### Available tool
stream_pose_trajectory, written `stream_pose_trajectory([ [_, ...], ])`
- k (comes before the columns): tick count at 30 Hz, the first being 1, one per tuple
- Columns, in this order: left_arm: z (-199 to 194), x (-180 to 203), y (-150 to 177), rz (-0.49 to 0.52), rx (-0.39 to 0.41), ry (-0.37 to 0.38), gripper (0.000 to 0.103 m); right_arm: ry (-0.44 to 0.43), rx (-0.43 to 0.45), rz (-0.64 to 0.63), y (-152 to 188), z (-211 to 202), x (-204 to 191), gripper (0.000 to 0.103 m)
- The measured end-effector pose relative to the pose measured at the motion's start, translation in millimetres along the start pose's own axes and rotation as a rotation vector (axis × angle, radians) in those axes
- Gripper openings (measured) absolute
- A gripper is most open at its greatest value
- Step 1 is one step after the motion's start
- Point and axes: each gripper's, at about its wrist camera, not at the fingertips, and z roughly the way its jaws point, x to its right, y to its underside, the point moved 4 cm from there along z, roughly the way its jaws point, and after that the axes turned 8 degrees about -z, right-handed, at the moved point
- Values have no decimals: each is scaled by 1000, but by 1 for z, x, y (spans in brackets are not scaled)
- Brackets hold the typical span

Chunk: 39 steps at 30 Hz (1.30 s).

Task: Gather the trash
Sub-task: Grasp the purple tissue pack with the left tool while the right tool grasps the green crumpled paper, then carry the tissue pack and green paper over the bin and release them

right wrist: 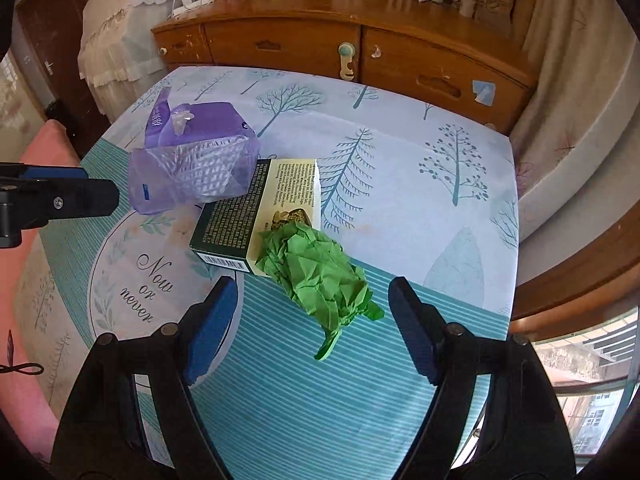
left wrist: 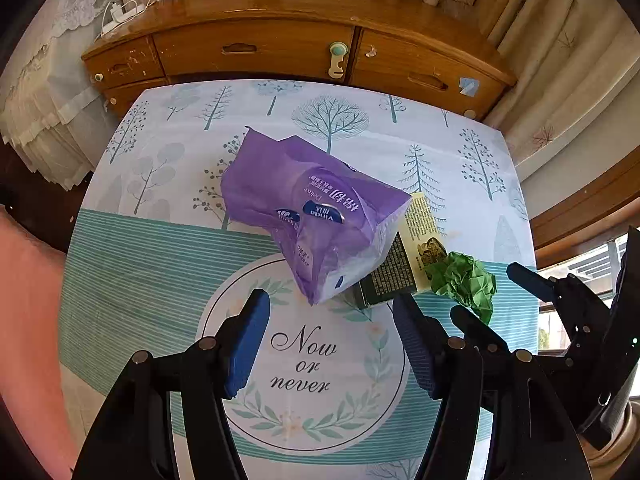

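Observation:
A purple tissue pack wrapper (left wrist: 308,208) lies on the table, partly over a dark green and cream carton (left wrist: 400,264). A crumpled green paper ball (left wrist: 464,280) lies against the carton's right end. My left gripper (left wrist: 332,316) is open and empty, just short of the wrapper's near corner. My right gripper (right wrist: 312,300) is open and empty, its fingers on either side of the green paper ball (right wrist: 320,276). The carton (right wrist: 256,216) and wrapper (right wrist: 196,160) lie beyond and to the left of it. The right gripper also shows in the left wrist view (left wrist: 496,288).
The table wears a printed cloth (left wrist: 160,264) with trees, teal stripes and a "Now or never" circle. A wooden dresser (left wrist: 280,44) stands behind the table's far edge. Curtains (left wrist: 560,60) hang at right. A pink cushion (right wrist: 36,240) lies left of the table.

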Motion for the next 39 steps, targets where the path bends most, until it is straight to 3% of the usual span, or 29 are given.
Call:
stream_pose_trajectory([
  [2,7,4,-5,15,-3,-20,66,-13,-7,-33,-4,8,-3,75],
  [11,37,15,-24,17,-31,-65,63,-80,-45,-86,0,35,-7,52],
  [12,38,15,-26,9,-29,-53,36,-92,-47,-89,1,37,-6,52],
  [13,40,15,-26,7,-38,-40,23,-97,-44,-92,1,36,-7,52],
  [15,43,12,-25,-9,-49,-44,16,-98,-35,-104,3,31,-11,49],
  [25,6,-11,5,-5,8,-59,13,-99,16,-83,15,-6,-18,39],
  [32,-57,-31,44,-8,69,2,12,-122,65,17,26,-55,-30,38],
  [39,-129,-61,97,29,131,42,12,-129,110,89,47,-113,-73,38],
])
